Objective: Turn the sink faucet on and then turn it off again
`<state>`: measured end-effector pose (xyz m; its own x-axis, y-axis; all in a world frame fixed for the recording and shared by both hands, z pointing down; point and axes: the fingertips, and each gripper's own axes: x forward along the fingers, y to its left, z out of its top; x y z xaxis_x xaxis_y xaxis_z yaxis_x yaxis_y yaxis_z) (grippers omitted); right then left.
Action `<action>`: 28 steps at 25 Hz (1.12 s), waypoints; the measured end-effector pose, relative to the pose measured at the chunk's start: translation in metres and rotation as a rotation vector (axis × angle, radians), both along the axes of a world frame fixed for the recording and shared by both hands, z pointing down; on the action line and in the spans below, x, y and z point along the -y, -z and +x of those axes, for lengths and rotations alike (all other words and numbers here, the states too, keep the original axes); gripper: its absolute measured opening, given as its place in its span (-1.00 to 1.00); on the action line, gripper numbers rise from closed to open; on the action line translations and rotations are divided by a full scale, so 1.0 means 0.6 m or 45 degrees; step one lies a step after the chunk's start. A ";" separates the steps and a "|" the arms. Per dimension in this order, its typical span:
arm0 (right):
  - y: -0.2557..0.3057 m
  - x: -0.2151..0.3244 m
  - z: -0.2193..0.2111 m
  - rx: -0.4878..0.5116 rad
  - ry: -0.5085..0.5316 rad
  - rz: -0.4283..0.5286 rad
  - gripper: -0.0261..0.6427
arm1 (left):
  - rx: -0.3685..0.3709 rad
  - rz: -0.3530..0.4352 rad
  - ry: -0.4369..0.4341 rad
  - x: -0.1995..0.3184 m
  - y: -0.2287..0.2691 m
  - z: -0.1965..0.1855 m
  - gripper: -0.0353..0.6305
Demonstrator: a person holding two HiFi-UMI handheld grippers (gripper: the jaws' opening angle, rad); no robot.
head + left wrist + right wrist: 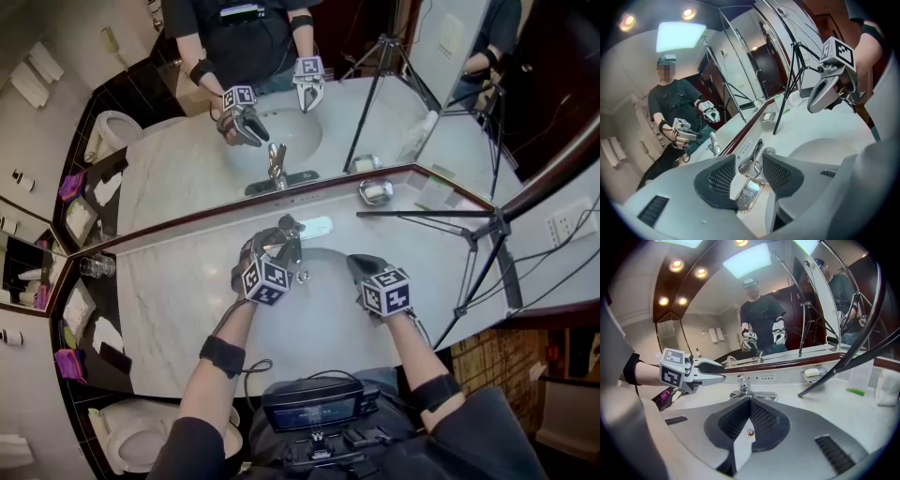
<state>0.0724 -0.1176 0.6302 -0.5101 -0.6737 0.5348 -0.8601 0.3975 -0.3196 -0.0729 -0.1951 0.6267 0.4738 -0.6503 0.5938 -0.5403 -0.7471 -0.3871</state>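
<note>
1. The left gripper (749,157) is pointing forward and down, its jaws standing apart, pads pressing on nothing.
2. The right gripper (750,400) is pointing forward and down, well apart from the left, its jaws sitting closed together and empty.
3. The left forearm (221,349) and right forearm (419,354) are both reaching forward.

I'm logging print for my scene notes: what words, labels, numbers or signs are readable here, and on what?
Nothing can be read.
Plate behind the faucet: print, too small to read.
Card at far right: any print is too blurred to read.
Chest device screen: lit, blurred.
Marker cubes: square patterns only, no words.
</note>
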 end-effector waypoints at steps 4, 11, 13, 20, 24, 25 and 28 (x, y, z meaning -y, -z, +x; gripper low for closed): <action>-0.007 0.005 0.008 -0.001 -0.011 -0.013 -0.84 | 0.064 -0.007 -0.067 0.018 -0.022 0.028 -0.35; -0.017 0.007 0.023 -0.001 -0.038 -0.030 -0.84 | 0.144 -0.013 -0.159 0.031 -0.056 0.066 -0.35; -0.020 0.007 0.028 -0.001 -0.048 -0.034 -0.84 | 0.158 -0.020 -0.169 0.034 -0.066 0.070 -0.35; -0.031 0.006 0.043 -0.003 -0.063 -0.052 -0.84 | 0.206 -0.028 -0.213 0.031 -0.096 0.089 -0.34; -0.036 0.008 0.036 -0.001 -0.052 -0.063 -0.84 | 0.219 -0.014 -0.220 0.032 -0.098 0.090 -0.34; -0.038 0.008 0.033 0.001 -0.048 -0.066 -0.84 | 0.223 -0.010 -0.223 0.031 -0.098 0.091 -0.35; -0.043 0.010 0.022 0.005 -0.034 -0.073 -0.84 | 0.222 0.007 -0.214 0.030 -0.099 0.091 -0.35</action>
<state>0.0853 -0.1236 0.6560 -0.4944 -0.6555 0.5709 -0.8689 0.3551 -0.3448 -0.0185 -0.2131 0.6862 0.4663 -0.5746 0.6726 -0.3336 -0.8184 -0.4679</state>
